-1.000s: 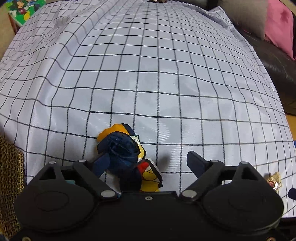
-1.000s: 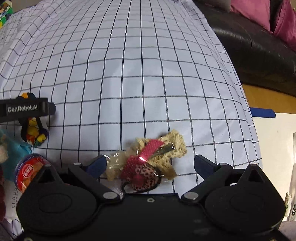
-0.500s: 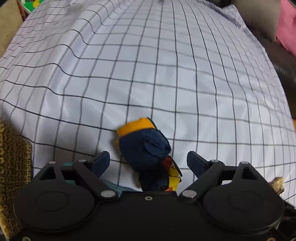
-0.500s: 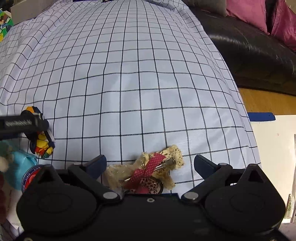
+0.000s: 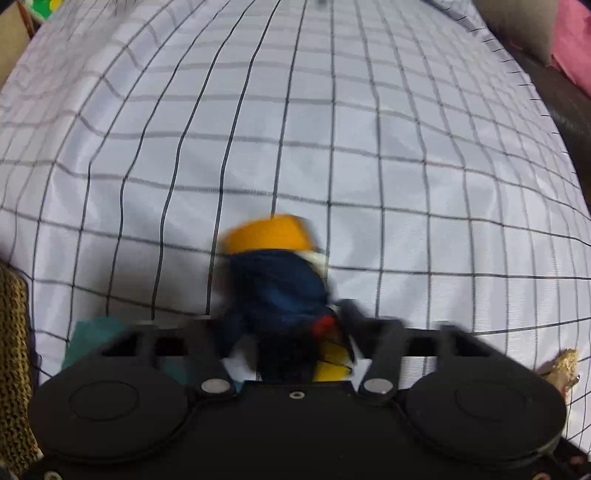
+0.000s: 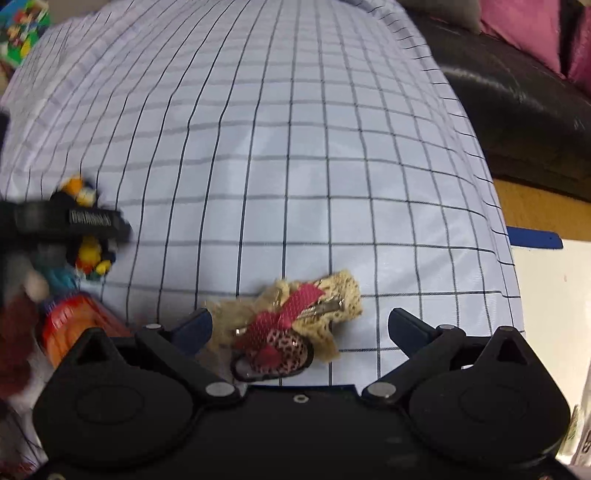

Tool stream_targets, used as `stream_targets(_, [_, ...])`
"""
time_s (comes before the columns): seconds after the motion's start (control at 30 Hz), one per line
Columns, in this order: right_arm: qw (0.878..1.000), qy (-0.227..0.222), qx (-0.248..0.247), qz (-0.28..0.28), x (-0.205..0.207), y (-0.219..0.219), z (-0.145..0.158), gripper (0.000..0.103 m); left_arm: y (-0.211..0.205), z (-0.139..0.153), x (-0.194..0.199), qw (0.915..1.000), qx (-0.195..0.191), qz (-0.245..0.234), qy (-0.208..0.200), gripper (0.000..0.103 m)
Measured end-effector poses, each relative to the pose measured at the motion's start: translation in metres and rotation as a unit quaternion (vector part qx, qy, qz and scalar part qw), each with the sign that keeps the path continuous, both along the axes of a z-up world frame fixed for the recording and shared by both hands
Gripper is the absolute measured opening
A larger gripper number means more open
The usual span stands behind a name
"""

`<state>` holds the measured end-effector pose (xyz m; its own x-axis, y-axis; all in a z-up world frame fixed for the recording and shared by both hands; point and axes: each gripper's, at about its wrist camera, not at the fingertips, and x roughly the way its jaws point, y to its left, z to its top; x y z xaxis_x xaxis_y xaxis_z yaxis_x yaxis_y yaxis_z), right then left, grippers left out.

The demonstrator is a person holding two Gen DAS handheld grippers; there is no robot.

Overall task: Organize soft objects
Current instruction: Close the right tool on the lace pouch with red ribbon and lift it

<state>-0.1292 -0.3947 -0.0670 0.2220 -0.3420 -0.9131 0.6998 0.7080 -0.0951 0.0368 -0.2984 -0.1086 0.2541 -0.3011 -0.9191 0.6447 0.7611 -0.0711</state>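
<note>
A soft toy (image 5: 277, 284) in navy, orange and yellow lies on the checked cloth (image 5: 332, 129). My left gripper (image 5: 284, 325) straddles it; its jaws are closing, and both black fingers press the toy's lower sides. The picture is blurred there. In the right wrist view the same toy (image 6: 88, 254) shows at the left under the left gripper's (image 6: 74, 219) bar. My right gripper (image 6: 301, 325) stands open over a beige lace hair clip (image 6: 317, 306) with a red bow and a leopard-print heart, which lies between its fingers without touching them.
A brown knitted piece (image 5: 11, 350) and something teal (image 5: 92, 336) lie at the cloth's left edge. A can with an orange label (image 6: 70, 325) lies near the toy. A black sofa (image 6: 517, 110) with pink cushions (image 6: 524, 26) borders the right.
The left gripper's jaws, wide apart in both earlier frames, have come together on the toy, and the gripper has sunk closer to it. The right gripper stays open over the hair clip.
</note>
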Motion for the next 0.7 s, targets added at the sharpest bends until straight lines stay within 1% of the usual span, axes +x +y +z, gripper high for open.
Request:
stream_targets(0.1, [1.000, 0.012, -0.006, 0.014, 0.004, 0.004, -0.008, 0.102, 0.002, 0.001, 0.001, 0.9997, -0.014, 0.001, 0.021, 0.046])
stream_targets(0.3, [0.998, 0.028, -0.042, 0.039, 0.012, 0.017, -0.015, 0.101, -0.002, 0.001, 0.004, 0.9997, -0.013, -0.004, 0.019, 0.046])
stream_targets(0.33, [0.997, 0.032, -0.047, 0.044, 0.013, 0.019, -0.016, 0.097, -0.001, 0.000, 0.004, 0.9997, -0.014, -0.004, 0.021, 0.046])
stream_targets(0.37, [0.997, 0.034, -0.044, 0.051, 0.014, 0.020, -0.018, 0.085, 0.001, 0.000, 0.006, 0.9995, -0.017, -0.004, 0.026, 0.046])
stream_targets(0.4, [0.997, 0.034, -0.031, 0.061, 0.015, 0.021, -0.020, 0.078, 0.005, 0.001, 0.006, 0.9993, -0.020, -0.003, 0.030, 0.046])
stream_targets(0.43, [0.997, 0.030, -0.015, 0.063, 0.016, 0.018, -0.020, 0.064, 0.006, 0.002, 0.007, 0.9991, -0.023, -0.003, 0.036, 0.046])
stream_targets(0.47, [0.998, 0.027, 0.001, 0.060, 0.015, 0.015, -0.021, 0.055, 0.010, 0.004, 0.008, 0.9988, -0.027, -0.002, 0.040, 0.046])
stream_targets(0.53, [0.999, 0.018, 0.017, 0.048, 0.014, 0.011, -0.019, 0.054, 0.013, 0.007, 0.012, 0.9987, -0.029, 0.000, 0.042, 0.045])
stream_targets(0.6, [0.999, 0.010, 0.015, 0.032, 0.011, 0.006, -0.014, 0.043, 0.015, 0.007, 0.012, 0.9987, -0.030, 0.003, 0.041, 0.045])
stream_targets(0.7, [1.000, -0.014, 0.022, 0.000, 0.005, -0.006, -0.002, 0.043, 0.020, 0.013, 0.016, 0.9984, -0.036, 0.006, 0.044, 0.045])
